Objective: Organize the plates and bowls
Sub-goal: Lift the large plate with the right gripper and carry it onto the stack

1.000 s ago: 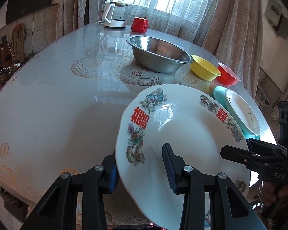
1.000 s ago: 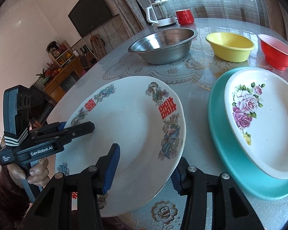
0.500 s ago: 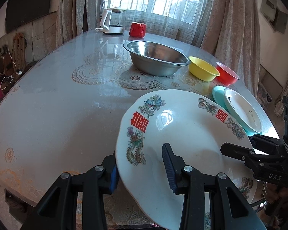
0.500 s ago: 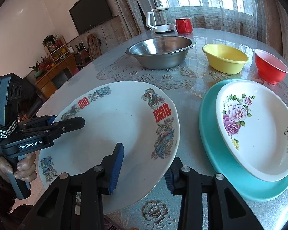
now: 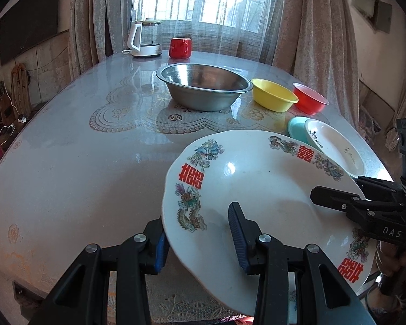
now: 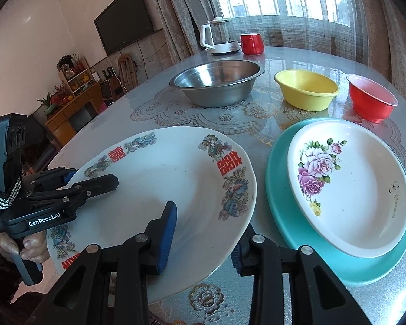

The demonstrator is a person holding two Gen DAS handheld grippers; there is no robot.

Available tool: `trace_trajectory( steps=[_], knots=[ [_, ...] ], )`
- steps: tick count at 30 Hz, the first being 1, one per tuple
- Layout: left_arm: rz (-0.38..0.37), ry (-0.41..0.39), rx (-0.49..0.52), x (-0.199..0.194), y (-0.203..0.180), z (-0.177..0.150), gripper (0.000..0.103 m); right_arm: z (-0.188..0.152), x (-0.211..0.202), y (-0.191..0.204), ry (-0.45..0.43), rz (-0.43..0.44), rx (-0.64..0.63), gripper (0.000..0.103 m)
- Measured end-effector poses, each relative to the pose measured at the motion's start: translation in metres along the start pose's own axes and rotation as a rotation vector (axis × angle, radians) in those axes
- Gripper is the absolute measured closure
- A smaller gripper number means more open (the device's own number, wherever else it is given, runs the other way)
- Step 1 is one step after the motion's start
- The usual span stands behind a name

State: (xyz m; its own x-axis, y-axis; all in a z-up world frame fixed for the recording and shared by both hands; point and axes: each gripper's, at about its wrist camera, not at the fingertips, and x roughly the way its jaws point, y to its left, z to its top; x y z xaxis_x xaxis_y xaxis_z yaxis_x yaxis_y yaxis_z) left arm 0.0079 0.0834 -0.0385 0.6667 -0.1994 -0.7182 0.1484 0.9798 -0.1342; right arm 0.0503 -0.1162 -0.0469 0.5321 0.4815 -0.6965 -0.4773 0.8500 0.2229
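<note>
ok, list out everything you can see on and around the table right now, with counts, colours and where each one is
dragon plate: 1, white, red characters, near edge, lifted and tilted
rose plate: 1, white, on the teal plate
teal plate: 1, teal, right of the dragon plate
steel basin: 1, silver, table middle
yellow bowl: 1, right of basin
red bowl: 1, far right
kettle: 1, white, far edge
red mug: 1, beside kettle
TV: 1, black, wall
left tongs: on the dragon plate's rim
right tongs: just closing over its opposite rim
</note>
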Motion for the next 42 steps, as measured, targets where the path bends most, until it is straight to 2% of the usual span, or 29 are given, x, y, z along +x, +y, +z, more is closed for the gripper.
trace_trajectory(
  steps=[9, 18, 32, 42],
  knots=[
    [0.005, -0.02, 0.036, 0.001, -0.013, 0.012, 0.063, 0.002, -0.011, -0.007, -0.043, -0.026, 0.009, 0.069],
    [-0.054, -0.05, 0.09, 0.005, -0.046, 0.042, 0.063, 0.009, -0.039, -0.033, -0.109, -0.098, 0.056, 0.068],
    [-0.162, -0.032, 0.166, 0.046, -0.12, 0.087, 0.063, 0.011, -0.074, -0.096, -0.149, -0.271, 0.143, 0.068],
    [-0.182, 0.005, 0.19, 0.078, -0.155, 0.101, 0.063, 0.015, -0.075, -0.132, -0.135, -0.356, 0.178, 0.069]
  ],
)
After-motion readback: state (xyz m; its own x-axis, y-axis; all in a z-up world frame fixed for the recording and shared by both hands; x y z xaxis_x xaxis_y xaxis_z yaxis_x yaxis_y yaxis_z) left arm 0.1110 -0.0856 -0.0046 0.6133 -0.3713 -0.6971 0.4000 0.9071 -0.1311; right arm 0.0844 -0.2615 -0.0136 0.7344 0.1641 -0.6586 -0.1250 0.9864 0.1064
